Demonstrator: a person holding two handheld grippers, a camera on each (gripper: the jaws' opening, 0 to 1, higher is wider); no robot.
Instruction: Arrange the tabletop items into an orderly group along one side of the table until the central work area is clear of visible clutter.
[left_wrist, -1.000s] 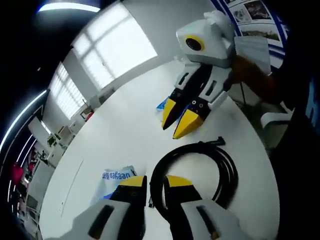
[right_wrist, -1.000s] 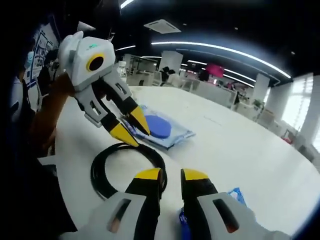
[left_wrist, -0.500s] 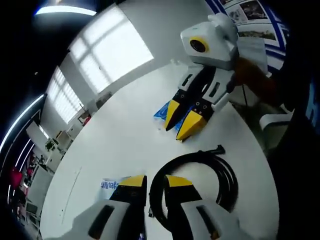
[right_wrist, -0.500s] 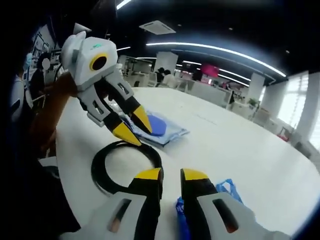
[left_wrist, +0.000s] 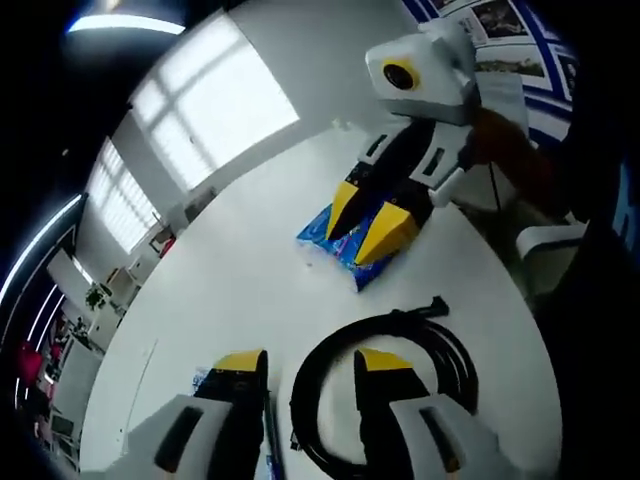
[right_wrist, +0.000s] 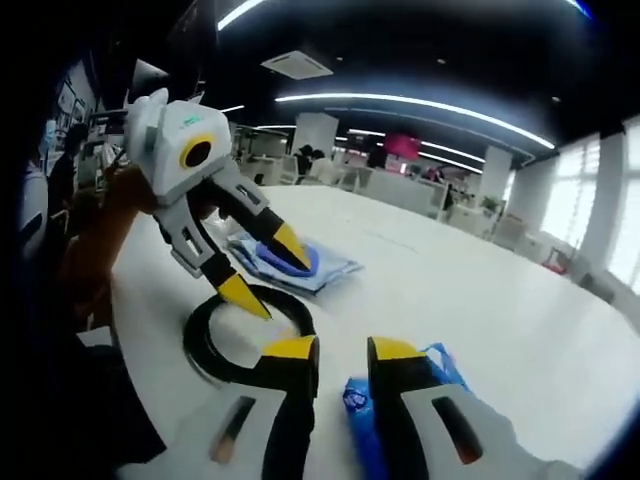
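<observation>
1 cable coil (left_wrist: 400, 335), 2 blue packets (right_wrist: 290, 262) (left_wrist: 345, 240) on tbl.

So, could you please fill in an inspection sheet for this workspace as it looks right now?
Surface: white round table, mostly bare.
Job's things: blue crinkly packet under the right gripper's fingers; clear pouch holding a blue disc flat on the table.
Clutter: nothing seen beyond these items.
Grippers: left gripper open, its fingers on either side of the cable's rim; right gripper nearly closed, above the packet.
Cables: black coiled cable lying flat near the table edge, connector end poking out.
Surroundings: open office with large windows, ceiling strip lights, posters, distant people.
</observation>
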